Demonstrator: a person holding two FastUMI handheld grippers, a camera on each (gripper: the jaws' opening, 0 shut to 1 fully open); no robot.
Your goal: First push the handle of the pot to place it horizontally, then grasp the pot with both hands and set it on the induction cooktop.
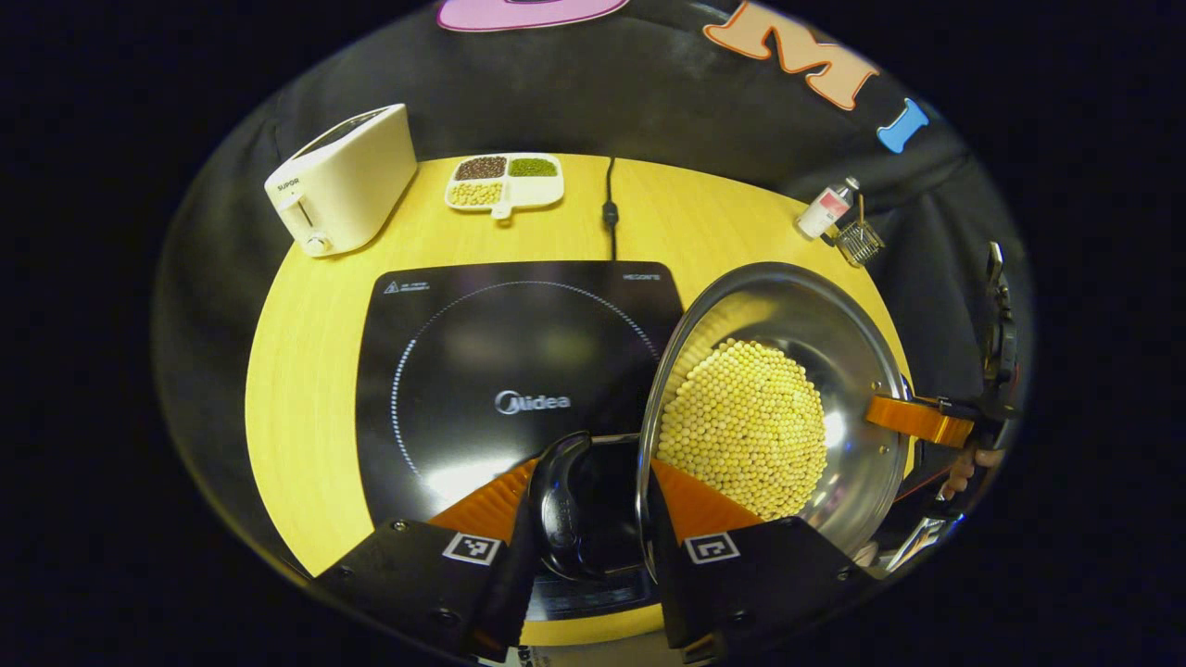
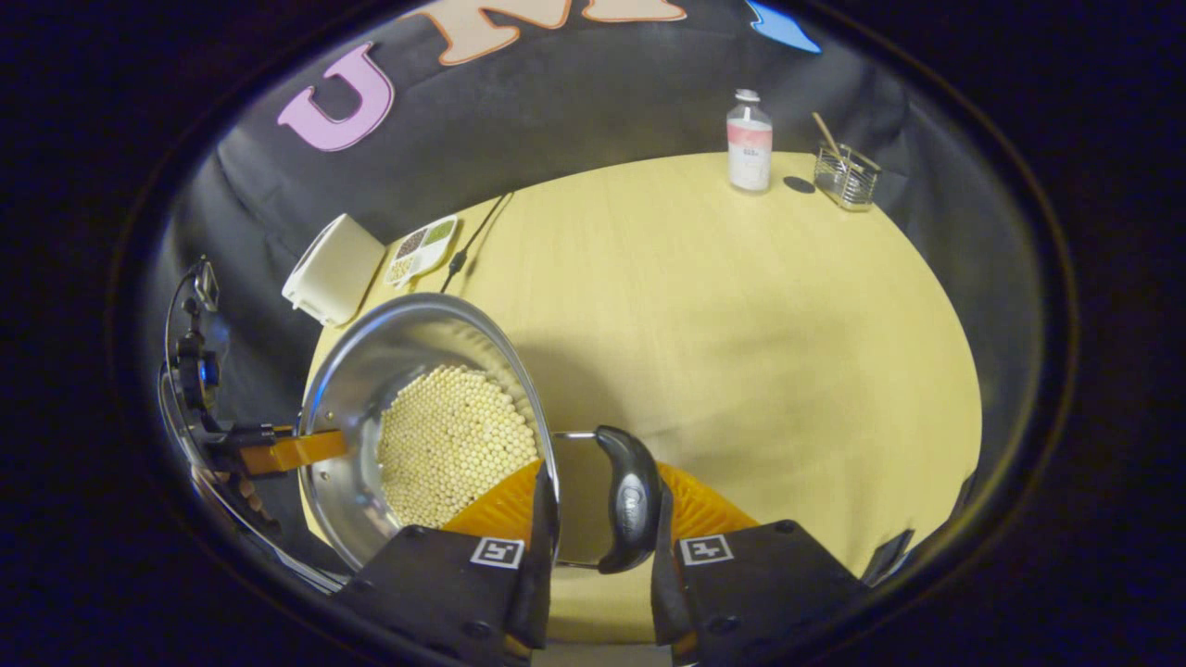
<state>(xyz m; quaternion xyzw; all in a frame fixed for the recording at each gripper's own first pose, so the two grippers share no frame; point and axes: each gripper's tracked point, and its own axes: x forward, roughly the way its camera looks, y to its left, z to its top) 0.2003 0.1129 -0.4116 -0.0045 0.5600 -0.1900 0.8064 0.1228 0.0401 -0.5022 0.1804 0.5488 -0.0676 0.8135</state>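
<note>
A steel pot (image 1: 848, 347) (image 2: 357, 389) full of small yellow beans (image 1: 746, 440) (image 2: 454, 440) hangs between my two grippers. It overlaps the right edge of the black induction cooktop (image 1: 500, 371). My left gripper (image 1: 593, 468) is shut on one black side handle (image 1: 556, 500), one finger outside it and the other inside the pot wall. On the opposite handle (image 2: 630, 500) my right gripper (image 2: 600, 468) is shut the same way. Each gripper also appears across the pot from the other, the right gripper (image 1: 917, 421) and the left gripper (image 2: 292, 451).
On the round yellow table (image 1: 306, 352) (image 2: 741, 352) a white toaster (image 1: 343, 181) (image 2: 332, 269) and a divided dish of beans (image 1: 505, 181) (image 2: 422, 248) stand at the back. The cooktop's cord (image 1: 610, 208) runs rearward. A bottle (image 2: 749, 139) and a wire holder (image 2: 845, 176) stand at the far right edge.
</note>
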